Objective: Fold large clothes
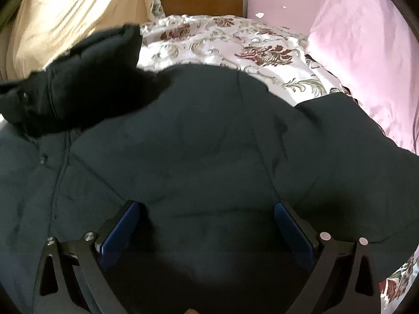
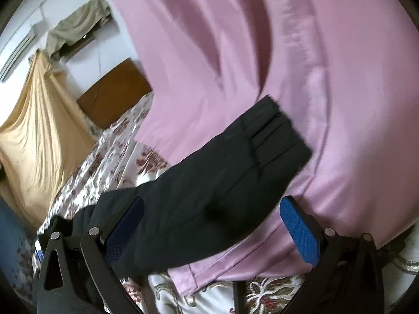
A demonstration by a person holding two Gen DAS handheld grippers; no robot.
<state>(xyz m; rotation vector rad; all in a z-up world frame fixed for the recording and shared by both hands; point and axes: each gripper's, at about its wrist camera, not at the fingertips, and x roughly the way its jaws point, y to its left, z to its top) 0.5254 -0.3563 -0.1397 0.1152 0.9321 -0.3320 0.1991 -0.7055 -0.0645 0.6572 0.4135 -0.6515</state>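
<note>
Floral bedspread (image 1: 209, 39) with pink quilt (image 2: 288, 52) alongside. Dark jacket (image 1: 183, 144) spread on bedspread; its sleeve (image 2: 222, 183) lies across quilt. Left gripper (image 1: 207, 209) wide apart over jacket body. Right gripper (image 2: 212, 209) wide apart, straddling sleeve.

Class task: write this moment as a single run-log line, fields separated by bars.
stage: start of fold | dark jacket spread on floral bedspread | sleeve on pink quilt | left gripper open above body | right gripper open over sleeve
</note>
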